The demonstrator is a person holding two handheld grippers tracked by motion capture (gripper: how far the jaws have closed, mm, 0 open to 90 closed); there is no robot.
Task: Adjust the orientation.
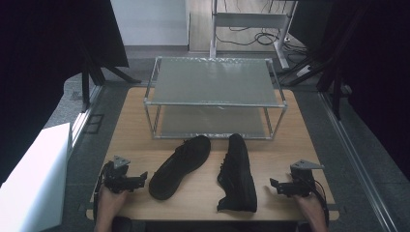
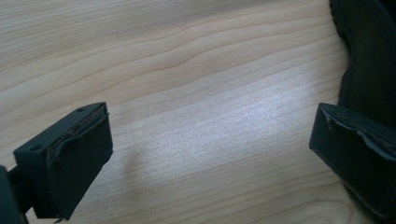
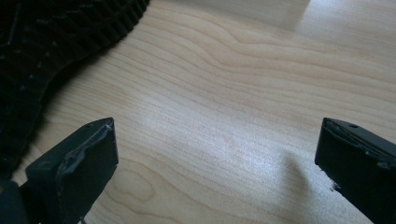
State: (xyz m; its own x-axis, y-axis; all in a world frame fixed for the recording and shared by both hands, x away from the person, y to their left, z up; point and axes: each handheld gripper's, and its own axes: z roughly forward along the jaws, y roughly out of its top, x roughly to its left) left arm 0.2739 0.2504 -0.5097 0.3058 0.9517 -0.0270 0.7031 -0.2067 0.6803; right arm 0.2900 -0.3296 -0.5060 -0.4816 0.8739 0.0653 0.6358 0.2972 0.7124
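Shoes point(image 1: 208, 166) between wide-jawed grippers, apparently untouched

no lettering, brand mark, number or sign can be read on anything in these views.

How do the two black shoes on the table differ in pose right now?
The left shoe lies slanted, its toe angled toward the right end of the rack; the right shoe runs nearly straight, toe pointing at the rack. The left shoe sits nearest the left gripper, the right shoe nearest the right gripper. The right shoe seems tipped onto its side, sole facing the right gripper; the left shoe looks flatter. Both are black, laced, untouched, in front of the rack.
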